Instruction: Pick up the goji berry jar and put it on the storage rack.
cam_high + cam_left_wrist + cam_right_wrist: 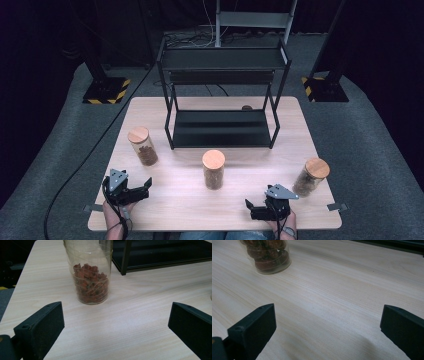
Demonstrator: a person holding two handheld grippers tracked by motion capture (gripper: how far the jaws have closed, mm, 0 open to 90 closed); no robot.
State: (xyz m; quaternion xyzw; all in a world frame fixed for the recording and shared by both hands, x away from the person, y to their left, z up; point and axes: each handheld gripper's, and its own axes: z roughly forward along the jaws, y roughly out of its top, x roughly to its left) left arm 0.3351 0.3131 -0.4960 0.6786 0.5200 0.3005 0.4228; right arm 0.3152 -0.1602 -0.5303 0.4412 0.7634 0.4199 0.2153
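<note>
Three glass jars with wooden lids stand on the light wooden table point(200, 210). The left jar point(142, 146) holds reddish-brown pieces, the middle jar point(213, 169) dark pieces, and the right jar point(311, 176) pale ones. My left gripper point(145, 189) rests near the front left edge, open and empty. In its own view the left gripper point(116, 327) faces the left jar point(90, 282) a short way ahead. My right gripper point(250, 210) lies near the front right edge, open, its jaws turned leftward. In the right gripper view the open gripper point(328, 327) has bare table between its jaws, and the middle jar point(268, 257) stands farther off.
A black two-tier metal rack point(220, 127) stands at the back middle of the table, both shelves bare; one of its legs point(125, 257) rises just right of the left jar. A small brown object point(246, 107) lies behind it. Dark floor with stands surrounds the table.
</note>
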